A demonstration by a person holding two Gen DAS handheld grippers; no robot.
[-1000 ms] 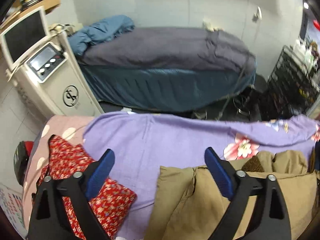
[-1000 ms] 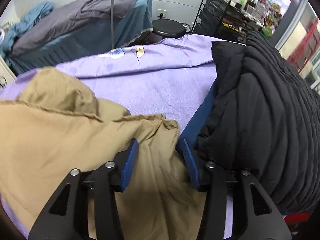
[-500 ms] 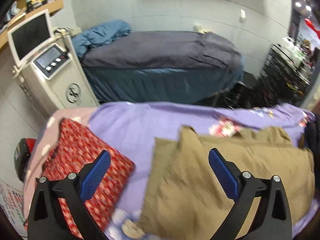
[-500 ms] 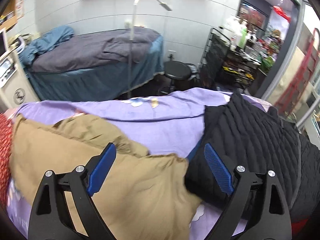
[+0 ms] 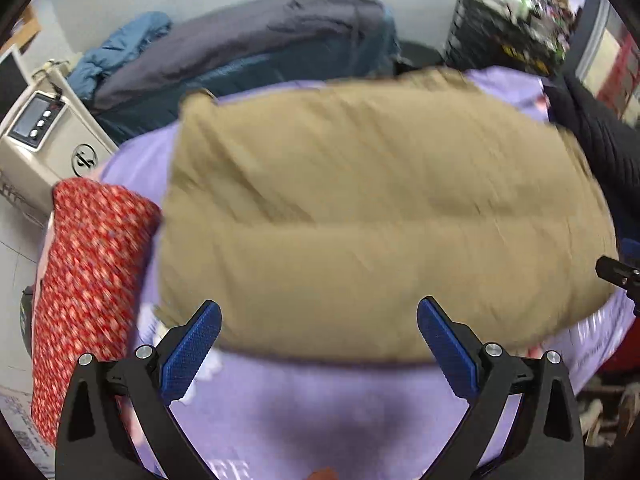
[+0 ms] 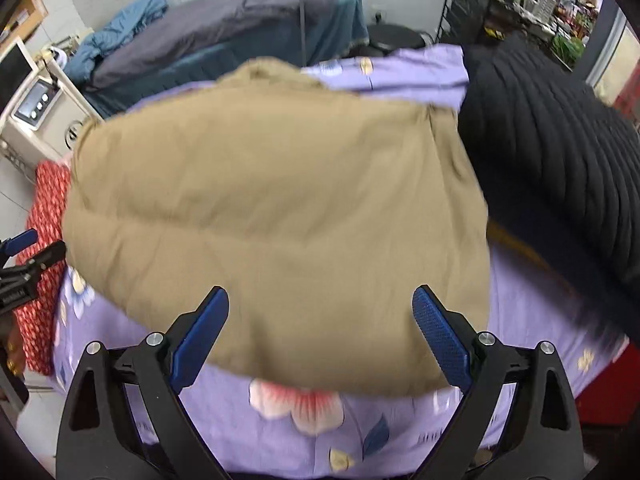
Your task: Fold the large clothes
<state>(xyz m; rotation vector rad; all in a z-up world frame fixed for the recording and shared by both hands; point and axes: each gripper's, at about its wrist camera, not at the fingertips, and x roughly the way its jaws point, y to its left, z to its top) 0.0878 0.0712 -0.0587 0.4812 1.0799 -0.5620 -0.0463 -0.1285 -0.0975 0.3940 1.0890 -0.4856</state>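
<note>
While both claws gape empty | tan garment (image 5: 380, 216): smooth folded slab | floral sheet (image 6: 400, 432)

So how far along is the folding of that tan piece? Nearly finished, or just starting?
It looks close to finished. The tan garment lies as a compact folded block on the purple flowered sheet, beside a folded red patterned piece. Nothing is in hand: the left gripper and right gripper are both open and empty. What seems left is the black quilted garment, heaped unfolded on the right.
</note>
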